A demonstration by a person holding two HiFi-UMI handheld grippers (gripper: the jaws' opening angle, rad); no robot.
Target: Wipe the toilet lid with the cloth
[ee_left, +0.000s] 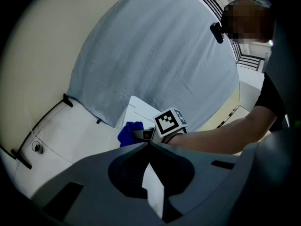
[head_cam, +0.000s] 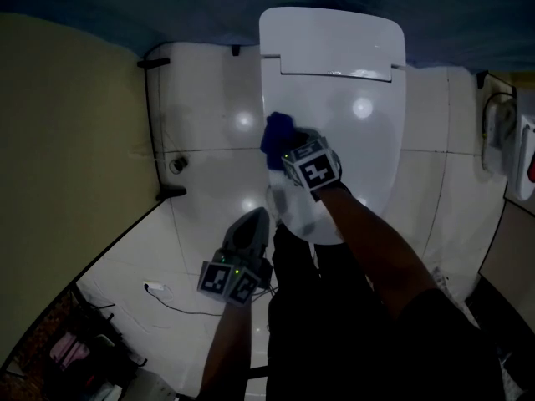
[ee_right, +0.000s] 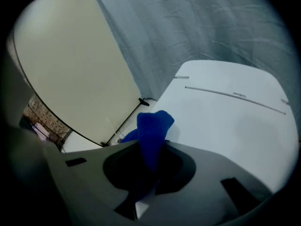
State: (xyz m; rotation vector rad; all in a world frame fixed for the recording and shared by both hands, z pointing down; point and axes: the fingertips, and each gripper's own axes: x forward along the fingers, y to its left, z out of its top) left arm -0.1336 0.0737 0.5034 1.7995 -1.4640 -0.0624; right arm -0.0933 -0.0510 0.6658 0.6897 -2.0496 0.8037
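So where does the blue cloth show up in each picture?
Head view: blue cloth at centre, just ahead of the right gripper.
Left gripper view: lower centre-left, beside the right gripper.
Right gripper view: centre, pinched in that gripper's jaws.
Shared landmark: the white toilet lid.

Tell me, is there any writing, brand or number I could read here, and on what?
Nothing is legible.
Tiny print at the back of the toilet lid: too small and blurred to read.
Marker cube on the right hand-held gripper, which holds the blue cloth: black-and-white squares, no letters.
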